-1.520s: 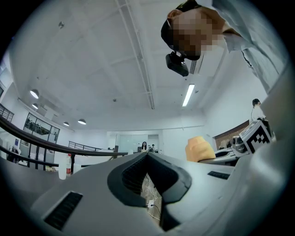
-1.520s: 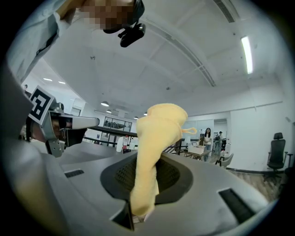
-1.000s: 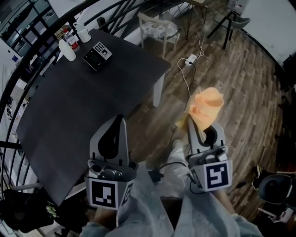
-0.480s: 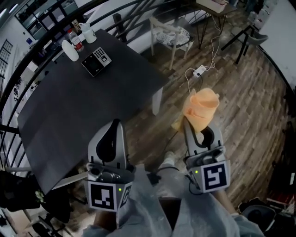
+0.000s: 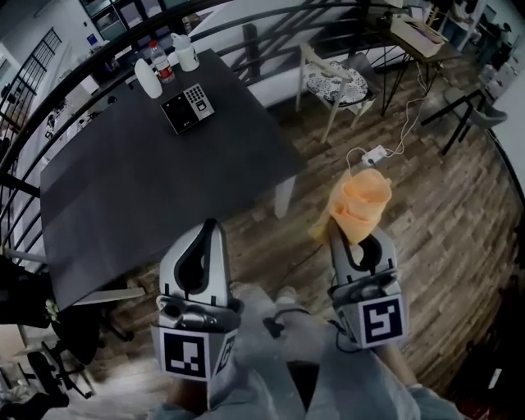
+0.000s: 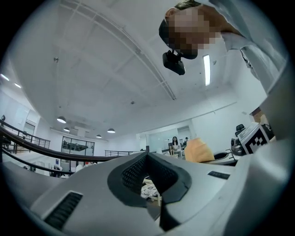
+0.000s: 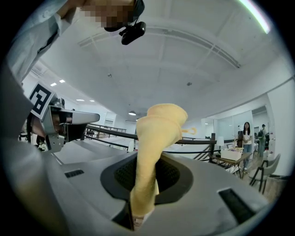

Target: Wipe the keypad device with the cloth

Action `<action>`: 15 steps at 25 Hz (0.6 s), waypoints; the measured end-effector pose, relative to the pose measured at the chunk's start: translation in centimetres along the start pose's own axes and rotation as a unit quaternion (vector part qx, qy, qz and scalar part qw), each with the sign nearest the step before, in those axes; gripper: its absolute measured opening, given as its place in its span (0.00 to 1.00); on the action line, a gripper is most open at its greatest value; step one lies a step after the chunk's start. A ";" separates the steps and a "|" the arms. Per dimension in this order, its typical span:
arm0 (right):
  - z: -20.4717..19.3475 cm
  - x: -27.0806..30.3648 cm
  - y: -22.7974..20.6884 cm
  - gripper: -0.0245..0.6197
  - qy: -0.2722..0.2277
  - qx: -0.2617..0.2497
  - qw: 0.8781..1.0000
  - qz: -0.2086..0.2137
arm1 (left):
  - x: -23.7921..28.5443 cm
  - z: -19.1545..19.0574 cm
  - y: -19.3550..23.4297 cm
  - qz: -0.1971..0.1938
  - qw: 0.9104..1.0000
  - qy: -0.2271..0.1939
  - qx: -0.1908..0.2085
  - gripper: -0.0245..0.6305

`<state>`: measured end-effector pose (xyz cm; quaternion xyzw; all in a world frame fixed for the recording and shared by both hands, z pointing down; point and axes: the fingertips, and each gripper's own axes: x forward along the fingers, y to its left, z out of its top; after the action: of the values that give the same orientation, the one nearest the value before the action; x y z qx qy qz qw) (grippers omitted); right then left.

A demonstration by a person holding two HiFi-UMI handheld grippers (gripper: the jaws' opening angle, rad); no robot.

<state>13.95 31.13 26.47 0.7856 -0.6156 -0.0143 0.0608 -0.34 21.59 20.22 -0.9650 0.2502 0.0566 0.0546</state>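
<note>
The keypad device lies flat near the far end of the dark table. Both grippers are held well short of it, over the person's legs, and point upward. My left gripper is shut with nothing between its jaws. My right gripper is shut on an orange cloth. The cloth rises from between the jaws in a bunched column. In the left gripper view the cloth shows off to the right.
A white bottle, a smaller bottle and a white cup stand just beyond the keypad. A dark railing curves behind the table. A chair and a power strip with cable are on the wooden floor at right.
The head view has shifted, so the table and keypad sit further right and lower in the picture. Both grippers keep their pose, and the cloth stays held in the right one.
</note>
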 end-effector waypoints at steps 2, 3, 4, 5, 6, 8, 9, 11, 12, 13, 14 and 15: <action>-0.4 0.6 -0.2 0.15 0.002 0.002 1.000 0.010 | 0.1 -0.3 0.2 0.009 1.000 0.005 0.006 0.06; -0.6 1.0 -0.1 0.15 0.001 0.003 1.000 0.016 | 0.2 -0.4 0.4 0.014 1.000 0.008 0.010 0.06; -0.7 1.5 0.0 0.15 0.000 0.003 1.000 0.023 | 0.2 -0.4 0.7 0.019 1.000 0.008 0.012 0.06; -0.7 2.1 0.2 0.15 -0.002 0.004 1.000 0.029 | 0.3 -0.5 1.2 0.025 1.000 0.008 0.013 0.06; -0.7 2.8 0.5 0.15 -0.003 0.005 0.999 0.034 | 0.4 -0.7 1.7 0.031 0.999 0.008 0.012 0.06; -0.7 4.1 0.8 0.15 -0.001 0.002 0.999 0.042 | 0.9 -1.1 2.8 0.040 0.999 0.008 0.008 0.06; -0.7 4.8 0.9 0.15 0.001 -0.001 0.999 0.045 | 1.4 -1.2 3.3 0.042 0.999 0.007 0.006 0.06; -0.6 6.2 0.9 0.15 0.005 -0.008 0.999 0.051 | 2.5 -1.5 4.4 0.046 0.999 0.003 0.003 0.06; -0.6 7.0 0.9 0.15 0.007 -0.011 0.998 0.054 | 3.1 -1.7 5.0 0.048 0.999 0.002 0.001 0.06; -0.6 7.8 0.8 0.15 0.008 -0.014 0.998 0.056 | 3.7 -1.8 5.5 0.050 0.999 0.001 0.000 0.06; -0.6 8.6 0.6 0.15 0.009 -0.015 0.998 0.058 | 4.3 -2.0 6.1 0.052 0.999 0.001 -0.001 0.06; -0.5 9.4 0.5 0.15 0.010 -0.017 0.998 0.059 | 4.8 -2.2 6.6 0.055 0.998 0.001 -0.001 0.06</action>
<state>15.83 21.95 27.55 0.7467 -0.6601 -0.0130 0.0807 0.79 13.29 21.26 -0.9499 0.3029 0.0583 0.0503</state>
